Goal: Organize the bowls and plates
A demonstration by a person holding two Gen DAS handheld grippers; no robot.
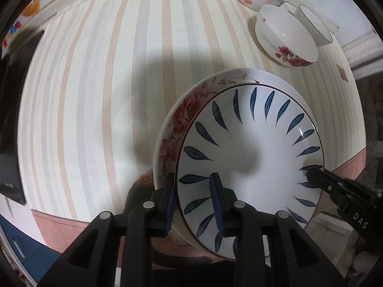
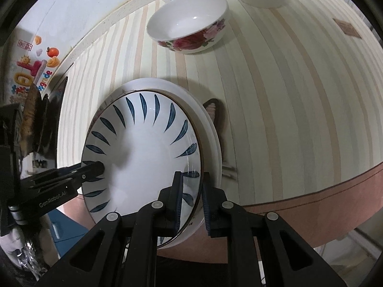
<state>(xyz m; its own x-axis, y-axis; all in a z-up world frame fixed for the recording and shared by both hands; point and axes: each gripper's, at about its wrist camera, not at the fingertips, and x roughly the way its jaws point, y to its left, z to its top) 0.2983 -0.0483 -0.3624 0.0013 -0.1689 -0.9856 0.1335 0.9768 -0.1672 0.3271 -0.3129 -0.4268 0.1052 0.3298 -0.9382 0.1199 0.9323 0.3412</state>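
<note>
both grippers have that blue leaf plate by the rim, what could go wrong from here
1. The blue-leaf plate is pinched only at its rim by the left gripper and right gripper; glazed ceramic could slip if either loosens.
2. It sits off-centre on the floral plate beneath, so it may rock or slide.
3. Both plates overhang the table edge, so a slip could send them to the floor.
</note>
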